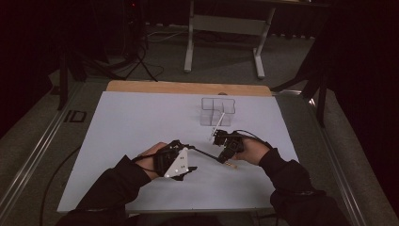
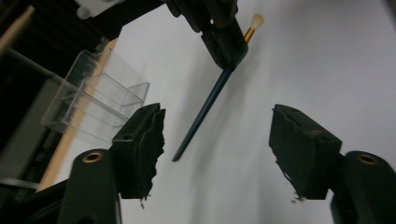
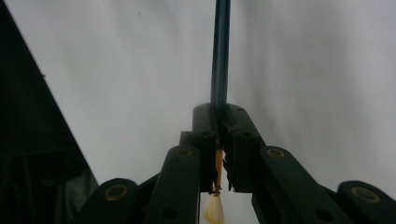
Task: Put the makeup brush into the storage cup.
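The left claw [image 2: 217, 140] is seen with its jaws apart and nothing gripped, the dark brush [image 2: 205, 109] handle's free end lying ahead between them. The right claw [image 3: 219, 135] is clamped on that brush near its pale bristles, above the white tabletop [image 1: 141, 122]. A clear compartment box [image 1: 217, 111] is set beyond.
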### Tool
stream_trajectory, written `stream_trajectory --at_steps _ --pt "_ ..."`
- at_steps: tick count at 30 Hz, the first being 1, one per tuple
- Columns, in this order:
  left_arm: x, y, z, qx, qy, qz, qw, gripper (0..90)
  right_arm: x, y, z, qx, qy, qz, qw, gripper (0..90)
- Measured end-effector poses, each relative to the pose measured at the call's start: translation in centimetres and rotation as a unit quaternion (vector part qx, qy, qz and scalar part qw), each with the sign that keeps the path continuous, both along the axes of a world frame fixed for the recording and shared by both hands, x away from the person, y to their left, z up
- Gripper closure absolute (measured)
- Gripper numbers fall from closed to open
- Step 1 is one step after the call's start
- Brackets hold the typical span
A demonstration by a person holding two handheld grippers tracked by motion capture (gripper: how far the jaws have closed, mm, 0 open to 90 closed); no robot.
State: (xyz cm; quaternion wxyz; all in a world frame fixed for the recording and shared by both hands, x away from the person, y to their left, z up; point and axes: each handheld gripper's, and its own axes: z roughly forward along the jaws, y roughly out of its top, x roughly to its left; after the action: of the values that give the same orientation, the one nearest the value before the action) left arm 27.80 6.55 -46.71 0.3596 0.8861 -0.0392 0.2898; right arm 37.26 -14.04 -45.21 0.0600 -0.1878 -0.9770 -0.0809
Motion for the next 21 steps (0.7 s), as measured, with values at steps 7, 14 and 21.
stream_trajectory --at_steps 7,14,21 --pt "-0.1 -1.2 -0.6 0.045 -0.037 -0.009 0.9982 42.5 0.0 0.1 0.2 0.006 0.001 0.0 1.0 83.5" --pt "-0.1 -2.5 -0.9 0.067 -0.072 -0.018 0.995 46.9 -0.1 0.4 0.6 0.013 0.003 0.0 0.9999 83.5" --pt "-0.2 -3.3 -1.6 0.096 -0.125 -0.026 0.9872 53.3 -0.4 0.9 0.8 0.011 0.006 0.003 0.9999 83.5"
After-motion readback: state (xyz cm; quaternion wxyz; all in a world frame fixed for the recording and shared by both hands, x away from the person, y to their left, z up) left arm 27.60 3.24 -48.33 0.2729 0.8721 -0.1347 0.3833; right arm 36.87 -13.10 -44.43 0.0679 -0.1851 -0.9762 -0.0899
